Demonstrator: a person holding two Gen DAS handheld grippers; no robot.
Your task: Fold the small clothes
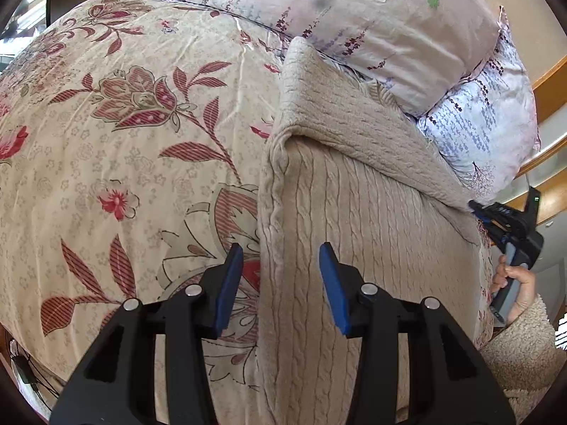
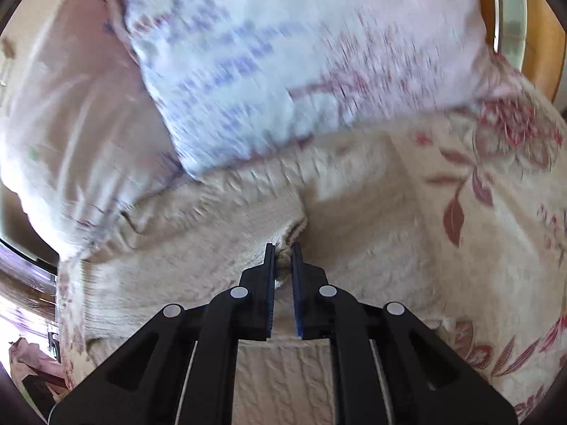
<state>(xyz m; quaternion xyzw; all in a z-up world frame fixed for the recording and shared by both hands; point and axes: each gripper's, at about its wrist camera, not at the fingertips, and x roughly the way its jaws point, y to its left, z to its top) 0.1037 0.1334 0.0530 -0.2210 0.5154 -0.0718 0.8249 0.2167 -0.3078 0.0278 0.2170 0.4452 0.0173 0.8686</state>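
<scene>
A beige cable-knit sweater (image 1: 354,194) lies on the floral bedspread (image 1: 124,141), with one part folded across its top. My left gripper (image 1: 281,269) is open and empty, hovering over the sweater's left edge. My right gripper (image 2: 282,251) is shut on a pinched fold of the sweater (image 2: 354,230); this view is motion-blurred. The right gripper also shows in the left wrist view (image 1: 496,219) at the sweater's right edge, held by a hand.
Two pale floral pillows (image 1: 354,17) (image 1: 485,127) lie just behind the sweater, also in the right wrist view (image 2: 283,63). A wooden bed frame (image 1: 549,85) runs at the far right. The bedspread spreads wide to the left.
</scene>
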